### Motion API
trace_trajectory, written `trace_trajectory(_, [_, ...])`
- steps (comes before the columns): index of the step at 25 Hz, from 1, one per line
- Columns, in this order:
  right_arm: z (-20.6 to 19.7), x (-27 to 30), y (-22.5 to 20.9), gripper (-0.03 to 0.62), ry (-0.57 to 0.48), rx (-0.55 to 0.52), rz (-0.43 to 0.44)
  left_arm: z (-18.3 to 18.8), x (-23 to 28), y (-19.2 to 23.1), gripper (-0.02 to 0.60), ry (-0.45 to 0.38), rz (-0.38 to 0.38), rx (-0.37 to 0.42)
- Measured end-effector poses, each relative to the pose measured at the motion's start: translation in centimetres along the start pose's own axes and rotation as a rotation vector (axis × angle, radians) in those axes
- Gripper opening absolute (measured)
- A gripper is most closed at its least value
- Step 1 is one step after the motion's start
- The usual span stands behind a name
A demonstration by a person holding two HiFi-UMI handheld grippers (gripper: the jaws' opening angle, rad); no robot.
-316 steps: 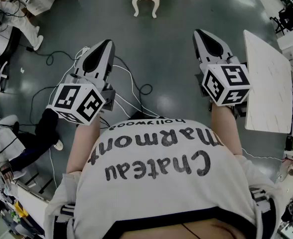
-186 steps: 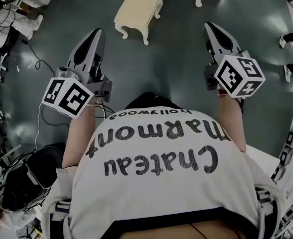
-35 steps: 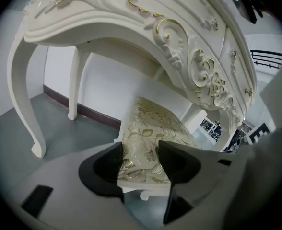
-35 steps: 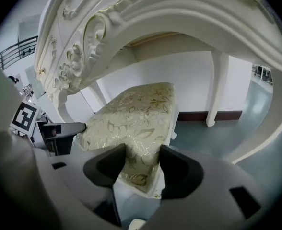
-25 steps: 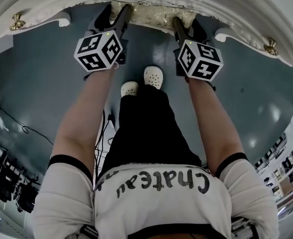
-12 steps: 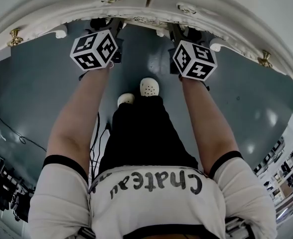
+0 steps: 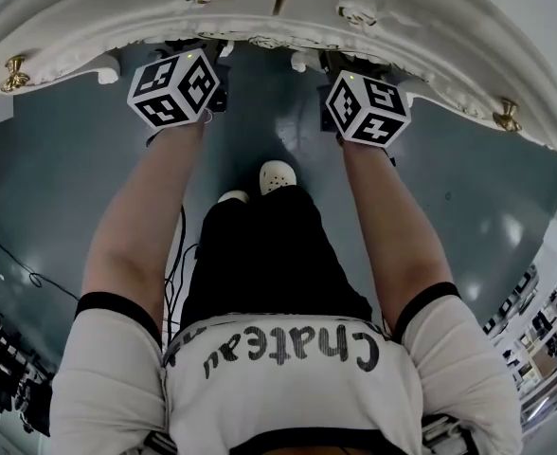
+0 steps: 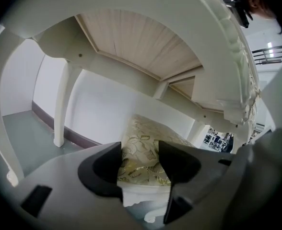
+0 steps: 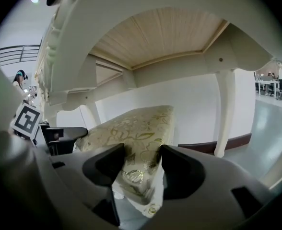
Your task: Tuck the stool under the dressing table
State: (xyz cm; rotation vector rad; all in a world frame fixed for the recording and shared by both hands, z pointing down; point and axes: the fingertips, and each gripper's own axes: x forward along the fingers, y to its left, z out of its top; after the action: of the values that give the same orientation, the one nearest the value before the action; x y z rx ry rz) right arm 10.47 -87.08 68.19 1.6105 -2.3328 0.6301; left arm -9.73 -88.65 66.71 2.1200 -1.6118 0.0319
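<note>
Stool first, folks: it stands on the floor well in under the dressing table. Its gold-patterned cushion sits below the slatted wooden underside, and the far end is near the white back wall but looks apart from it. One table leg stands off to its left, another off to its right, so it's lined up in the gap between them.

On to the grip. The left hand-held gripper is clamped on the near left corner, with cushion filling the space between its jaws. The right hand-held gripper has the near right corner. Its jaws have just been easing wider, with the cushion edge between them, and the pads seem to be touching it, though that contact is hard to read.

Why a corner each? My read is steering: with a hold at both near corners the seat goes in square rather than swinging into a leg.

From the head view only the two marker cubes show. Both noses are tucked beneath the carved front edge, between the brass drawer knobs, and the person's arms are stretched forward.

Judging by how deep the seat sits, the tuck is almost done. What's left is letting go and backing both tools out low, clear of that apron. The risk is a snagged jaw dragging the stool back out.
</note>
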Motion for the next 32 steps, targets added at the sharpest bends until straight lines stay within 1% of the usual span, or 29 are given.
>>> trace_trajectory(3, [0.3, -0.6, 0.0, 0.262, -0.005, 0.007, 0.011, 0.2, -0.9, -0.2, 0.245, 0.026, 0.022, 0.054])
trace_trajectory(4, [0.4, -1.0, 0.1, 0.262, 0.002, 0.02, 0.009, 0.1, -1.5, -0.4, 0.239, 0.035, 0.03, 0.044])
trace_trajectory(6, [0.6, -1.8, 0.3, 0.262, 0.031, 0.046, 0.005, 0.0, -3.1, -0.8, 0.196, 0.05, 0.039, -0.016])
trace_trajectory(8, [0.6, -3.0, 1.1, 0.262, 0.078, 0.062, 0.007, -0.3, -4.8, -1.4, 0.16, 0.091, 0.043, -0.049])
trace_trajectory(9, [0.5, -3.9, 1.5, 0.262, 0.103, 0.07, 0.004, -0.6, -5.8, -1.8, 0.148, 0.125, 0.047, -0.049])
trace_trajectory(11, [0.6, -5.9, 2.2, 0.262, 0.149, 0.093, -0.014, -0.9, -7.8, -2.3, 0.084, 0.195, 0.065, -0.036])
trace_trajectory(13, [1.5, -8.0, 3.3, 0.262, 0.172, 0.122, -0.025, -0.1, -9.9, -2.8, 0.058, 0.234, 0.075, -0.024])
trace_trajectory(15, [2.8, -10.0, 5.1, 0.262, 0.174, 0.148, -0.011, 1.5, -11.8, -3.7, 0.043, 0.247, 0.058, -0.024])
trace_trajectory(17, [4.2, -12.4, 7.2, 0.261, 0.175, 0.178, 0.023, 3.3, -13.7, -5.1, 0.038, 0.261, 0.022, -0.028])
trace_trajectory(19, [5.9, -15.1, 9.4, 0.261, 0.171, 0.209, 0.066, 5.1, -15.5, -6.8, 0.037, 0.286, -0.017, -0.001])
trace_trajectory(21, [8.4, -17.6, 11.6, 0.261, 0.151, 0.233, 0.109, 7.5, -16.8, -8.7, 0.034, 0.296, -0.067, 0.033])
trace_trajectory(23, [11.4, -19.9, 13.6, 0.261, 0.122, 0.253, 0.148, 10.9, -18.2, -10.9, 0.029, 0.279, -0.141, 0.025])
trace_trajectory(24, [13.2, -21.0, 14.5, 0.261, 0.103, 0.263, 0.167, 13.1, -18.8, -12.2, 0.026, 0.26, -0.184, 0.012])
trace_trajectory(26, [17.7, -22.7, 15.9, 0.256, 0.036, 0.278, 0.203, 18.4, -19.7, -14.9, 0.023, 0.195, -0.264, 0.0])
trace_trajectory(27, [20.3, -23.5, 16.4, 0.244, -0.013, 0.286, 0.217, 21.3, -20.2, -16.2, 0.023, 0.157, -0.299, 0.004])
trace_trajectory(30, [27.7, -26.6, 17.8, 0.139, -0.166, 0.329, 0.243, 28.6, -23.0, -19.8, 0.023, 0.076, -0.391, 0.023])
trace_trajectory(32, [32.4, -28.9, 19.0, 0.116, -0.244, 0.345, 0.272, 32.5, -25.7, -22.2, 0.023, 0.049, -0.445, 0.056])
